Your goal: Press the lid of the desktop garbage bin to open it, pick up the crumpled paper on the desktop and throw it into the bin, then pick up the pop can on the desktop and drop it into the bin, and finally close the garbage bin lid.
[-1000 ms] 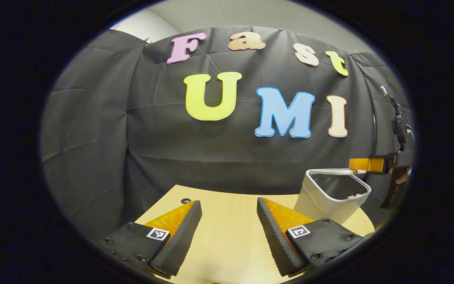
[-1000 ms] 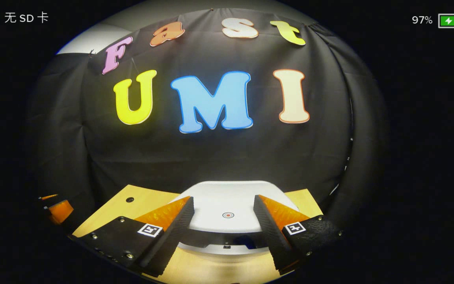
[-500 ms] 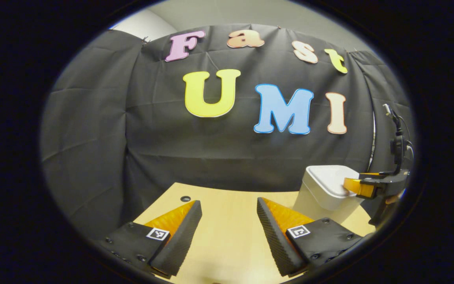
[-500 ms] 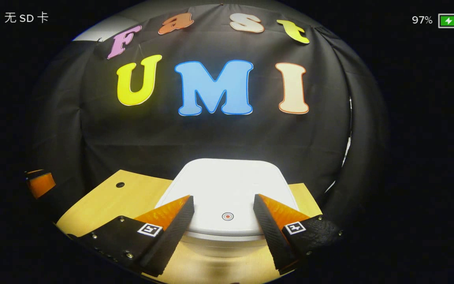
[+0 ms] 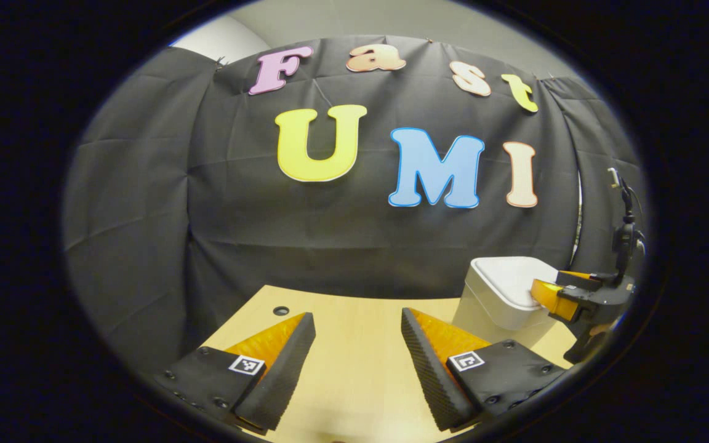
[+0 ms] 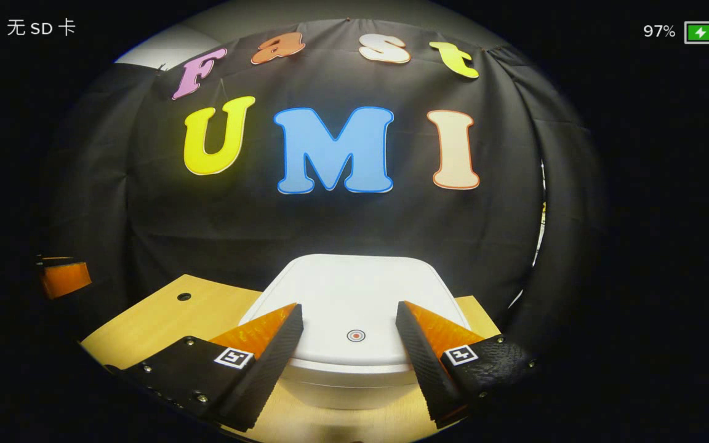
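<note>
The white desktop bin (image 5: 490, 307) stands at the right of the wooden desktop, its flat white lid (image 6: 354, 289) down and level. A small red ring mark (image 6: 356, 335) sits near the lid's front edge. My right gripper (image 6: 348, 307) hovers open just over the lid's front, a finger on each side of the mark; whether it touches the lid I cannot tell. In the left gripper view, that right gripper (image 5: 567, 295) reaches over the bin's right edge. My left gripper (image 5: 357, 317) is open above bare desktop, left of the bin, with nothing between its fingers.
The light wooden desktop (image 5: 354, 369) has a small round hole (image 5: 280, 310) near its back left edge. Black cloth walls close in behind and beside it. A cable and clamp (image 5: 624, 234) hang at the far right. My left gripper (image 6: 62, 277) appears at the far left of the right gripper view.
One second ago the bin's lid was partly raised and the dark inside showed; now the lid lies flat. The right gripper came down with it. The left gripper barely moved.
</note>
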A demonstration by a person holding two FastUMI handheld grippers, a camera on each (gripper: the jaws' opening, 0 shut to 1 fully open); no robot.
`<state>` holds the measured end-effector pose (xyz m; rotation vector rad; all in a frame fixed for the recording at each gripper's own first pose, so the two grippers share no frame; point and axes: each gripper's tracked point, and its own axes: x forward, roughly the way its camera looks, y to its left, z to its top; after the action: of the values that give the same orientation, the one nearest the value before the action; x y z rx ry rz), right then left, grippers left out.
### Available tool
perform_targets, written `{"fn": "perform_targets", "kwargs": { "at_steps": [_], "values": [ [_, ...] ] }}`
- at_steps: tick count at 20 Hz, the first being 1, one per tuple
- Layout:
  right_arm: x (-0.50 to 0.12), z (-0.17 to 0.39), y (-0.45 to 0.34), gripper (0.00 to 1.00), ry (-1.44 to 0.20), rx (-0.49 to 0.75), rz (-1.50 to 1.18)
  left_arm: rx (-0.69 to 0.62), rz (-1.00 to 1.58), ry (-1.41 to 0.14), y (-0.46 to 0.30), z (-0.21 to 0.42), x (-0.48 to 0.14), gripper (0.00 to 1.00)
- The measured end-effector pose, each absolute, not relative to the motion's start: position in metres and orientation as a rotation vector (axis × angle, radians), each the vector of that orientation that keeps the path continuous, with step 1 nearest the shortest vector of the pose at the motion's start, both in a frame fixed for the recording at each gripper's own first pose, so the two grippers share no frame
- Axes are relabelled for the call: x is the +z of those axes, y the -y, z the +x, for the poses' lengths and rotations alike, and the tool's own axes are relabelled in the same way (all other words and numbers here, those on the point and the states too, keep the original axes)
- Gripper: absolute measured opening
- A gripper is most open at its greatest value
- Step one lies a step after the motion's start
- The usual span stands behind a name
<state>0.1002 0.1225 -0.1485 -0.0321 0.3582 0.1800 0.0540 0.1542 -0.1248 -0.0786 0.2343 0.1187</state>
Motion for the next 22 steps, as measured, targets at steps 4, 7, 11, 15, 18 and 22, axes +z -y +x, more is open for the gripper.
{"fn": "perform_targets", "kwargs": {
  "at_steps": [4,7,11,15,18,22],
  "values": [
    [-0.15,0.1,-0.123,0.98,-0.286,0.166,-0.024,0.121,-0.083,-0.236,-0.154,0.055,-0.127,0.93],
    [-0.151,0.1,-0.123,0.98,-0.261,0.162,-0.021,0.125,-0.084,-0.238,-0.155,0.054,-0.129,0.93],
    [-0.154,0.098,-0.122,0.98,-0.282,0.171,0.003,0.126,-0.085,-0.24,-0.155,0.052,-0.129,0.93],
    [-0.154,0.097,-0.122,0.98,-0.277,0.173,-0.007,0.118,-0.088,-0.243,-0.15,0.054,-0.131,0.93],
    [-0.152,0.097,-0.122,0.98,-0.26,0.173,-0.007,0.11,-0.083,-0.24,-0.145,0.053,-0.13,0.93],
    [-0.15,0.097,-0.121,0.98,-0.216,0.168,0.004,0.101,-0.077,-0.233,-0.141,0.053,-0.127,0.96]
  ]
}}
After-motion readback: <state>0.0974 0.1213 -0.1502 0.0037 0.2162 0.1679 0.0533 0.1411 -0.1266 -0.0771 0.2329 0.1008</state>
